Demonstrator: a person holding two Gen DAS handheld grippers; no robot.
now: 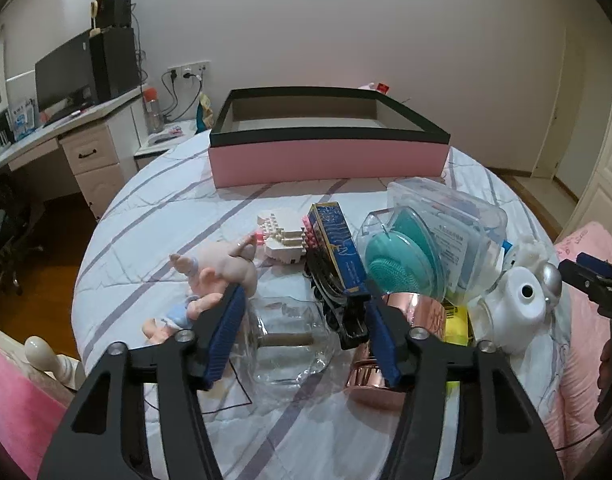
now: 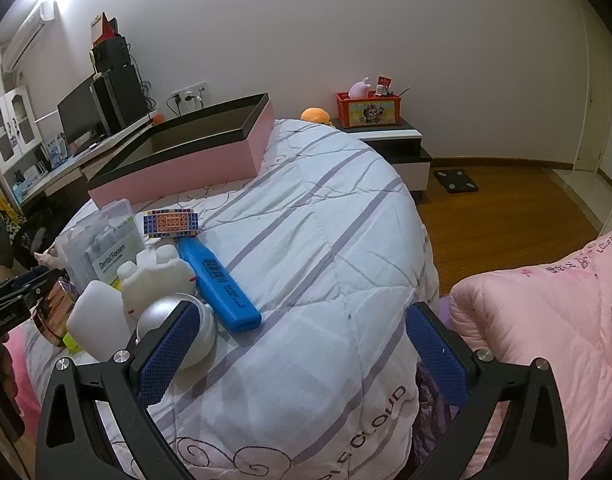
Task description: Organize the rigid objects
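Fingers of my left gripper [image 1: 301, 344] stand open astride the clear glass jar [image 1: 285, 344] on the bed [image 1: 157, 216], right gripper [image 2: 301, 360] wide and empty; I judge it slippery, fragile, best gripped across its body.

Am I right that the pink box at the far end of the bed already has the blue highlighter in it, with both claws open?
Not quite. The blue highlighter lies on the quilt, outside the pink box, as the right wrist view shows. Both the left claw and right claw are open.
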